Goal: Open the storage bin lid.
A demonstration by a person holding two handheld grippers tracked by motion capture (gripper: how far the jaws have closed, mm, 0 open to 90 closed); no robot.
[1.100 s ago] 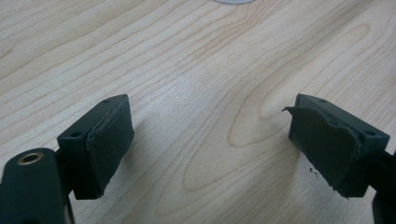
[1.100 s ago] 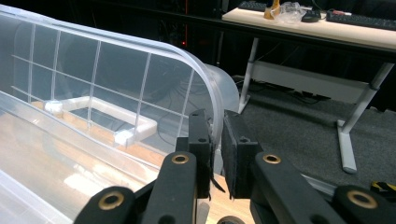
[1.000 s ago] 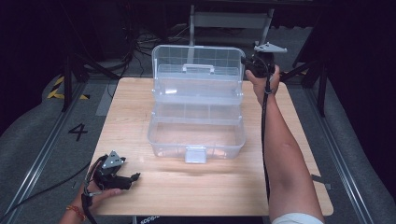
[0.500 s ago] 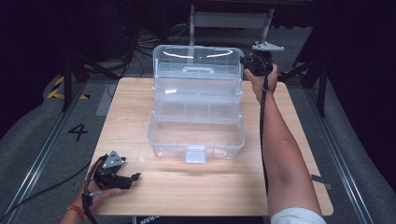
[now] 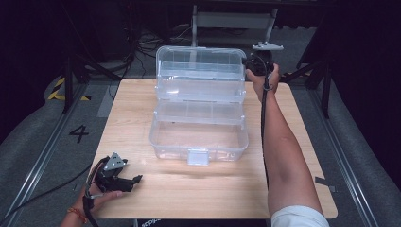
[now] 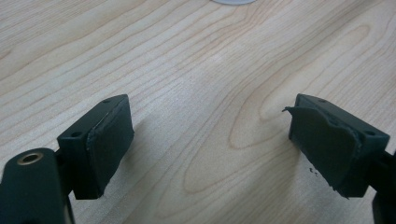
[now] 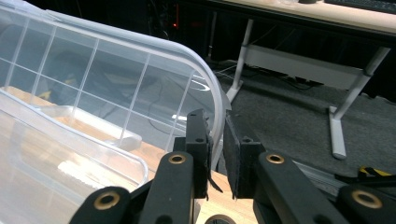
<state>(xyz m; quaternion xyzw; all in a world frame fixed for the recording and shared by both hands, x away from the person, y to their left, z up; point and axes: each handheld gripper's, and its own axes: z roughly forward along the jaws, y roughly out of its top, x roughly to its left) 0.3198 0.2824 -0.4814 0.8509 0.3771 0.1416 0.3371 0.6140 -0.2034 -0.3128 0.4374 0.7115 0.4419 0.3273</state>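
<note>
A clear plastic box point(image 5: 158, 137) stands open in the middle of the wooden table point(image 5: 298, 123), its tiered trays stepped back and its lid point(image 5: 198, 61) raised upright at the far side. My right gripper point(image 5: 249, 64) is at the lid's right edge, reached across on an outstretched arm. In the right gripper view the gripper point(image 7: 215, 126) is shut on the lid's curved rim point(image 7: 212, 93), which runs between the pads. My left gripper point(image 5: 135, 182) rests low at the table's front left, far from the box. In the left gripper view it point(image 6: 210, 144) is open over bare wood.
A white latch tab point(image 5: 197, 157) hangs on the box's front wall. Dark floor, cables and a metal table frame point(image 7: 299, 65) lie beyond the far edge. Bare wood runs along the front of the table point(image 6: 196, 70) and on both sides of the box.
</note>
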